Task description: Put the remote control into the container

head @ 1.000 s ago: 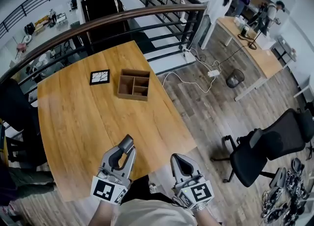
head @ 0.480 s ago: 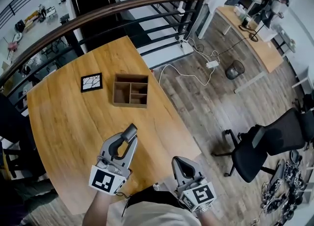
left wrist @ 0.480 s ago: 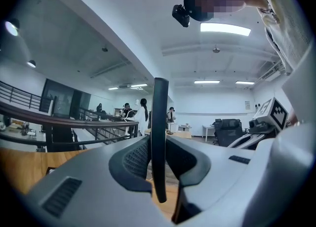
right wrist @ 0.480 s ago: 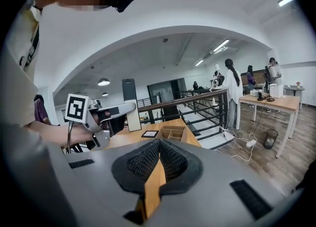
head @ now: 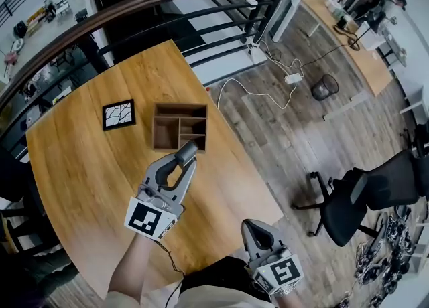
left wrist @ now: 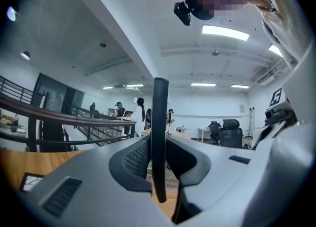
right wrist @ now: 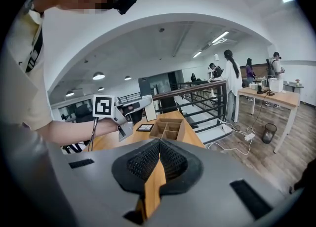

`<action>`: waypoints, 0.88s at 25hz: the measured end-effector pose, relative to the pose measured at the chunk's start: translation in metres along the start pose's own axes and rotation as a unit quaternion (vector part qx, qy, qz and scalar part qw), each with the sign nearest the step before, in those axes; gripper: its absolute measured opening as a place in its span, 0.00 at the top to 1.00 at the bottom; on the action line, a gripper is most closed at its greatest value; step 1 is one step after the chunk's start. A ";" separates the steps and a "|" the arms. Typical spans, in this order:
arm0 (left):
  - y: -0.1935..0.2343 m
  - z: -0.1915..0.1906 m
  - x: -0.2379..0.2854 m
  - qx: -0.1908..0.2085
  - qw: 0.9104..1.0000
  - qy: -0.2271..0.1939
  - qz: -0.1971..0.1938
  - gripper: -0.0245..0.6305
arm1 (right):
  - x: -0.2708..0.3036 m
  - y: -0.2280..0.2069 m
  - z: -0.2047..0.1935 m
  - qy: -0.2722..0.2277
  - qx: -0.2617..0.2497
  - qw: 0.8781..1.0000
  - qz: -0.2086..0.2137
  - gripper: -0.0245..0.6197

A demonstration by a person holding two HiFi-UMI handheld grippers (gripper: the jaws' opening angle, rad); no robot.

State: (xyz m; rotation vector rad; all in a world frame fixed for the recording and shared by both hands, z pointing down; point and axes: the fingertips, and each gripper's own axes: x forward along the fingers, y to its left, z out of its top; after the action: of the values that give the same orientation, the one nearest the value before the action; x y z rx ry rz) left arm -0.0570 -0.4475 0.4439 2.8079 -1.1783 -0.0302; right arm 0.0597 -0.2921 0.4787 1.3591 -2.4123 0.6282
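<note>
Wooden table (head: 87,166) bears container (head: 179,106); left claw (head: 188,147) seemingly grips remote control (left wrist: 159,142).

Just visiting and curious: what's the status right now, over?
Left gripper shut on remote control, close to container. Right gripper shut, empty. Nothing blocking.

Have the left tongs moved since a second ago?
Yes. The left tongs, holding the remote, moved forward over the table; their tip now reaches the near edge of the wooden box.
</note>
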 end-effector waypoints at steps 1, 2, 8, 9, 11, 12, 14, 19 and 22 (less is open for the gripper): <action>0.008 -0.006 0.008 0.000 1.000 0.002 0.002 0.84 | 0.007 -0.002 0.000 0.002 0.002 1.000 0.000 0.93; 0.016 -0.012 0.015 0.003 1.000 0.005 0.002 0.84 | 0.014 -0.004 0.000 0.003 0.005 1.000 0.001 0.93; 0.051 -0.057 0.055 0.009 1.000 0.008 -0.003 0.84 | 0.062 -0.015 -0.008 0.007 0.016 1.000 0.001 0.93; 0.055 -0.065 0.060 0.003 1.000 0.008 -0.004 0.84 | 0.070 -0.017 -0.008 0.007 0.015 1.000 0.003 0.93; 0.060 -0.082 0.068 -0.004 1.000 0.014 -0.005 0.84 | 0.083 -0.020 -0.007 0.007 0.010 1.000 0.006 0.93; 0.063 -0.090 0.072 -0.008 1.000 0.018 -0.003 0.84 | 0.088 -0.021 -0.006 0.007 0.008 1.000 0.007 0.93; 0.067 -0.103 0.078 -0.015 1.000 0.027 0.002 0.84 | 0.097 -0.024 -0.005 0.009 0.007 1.000 0.009 0.93; 0.076 -0.128 0.084 -0.002 0.999 0.030 0.020 0.84 | 0.122 -0.029 -0.008 0.012 0.049 0.999 0.020 0.93; 0.081 -0.149 0.082 0.002 0.999 0.041 0.036 0.84 | 0.128 -0.031 -0.015 0.018 0.052 0.998 0.020 0.93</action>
State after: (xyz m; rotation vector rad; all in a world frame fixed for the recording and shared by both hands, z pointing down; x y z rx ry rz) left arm -0.0490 -0.5507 0.6020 2.7386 -1.2615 0.0904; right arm 0.0221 -0.3917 0.5575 1.3303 -2.4128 0.7925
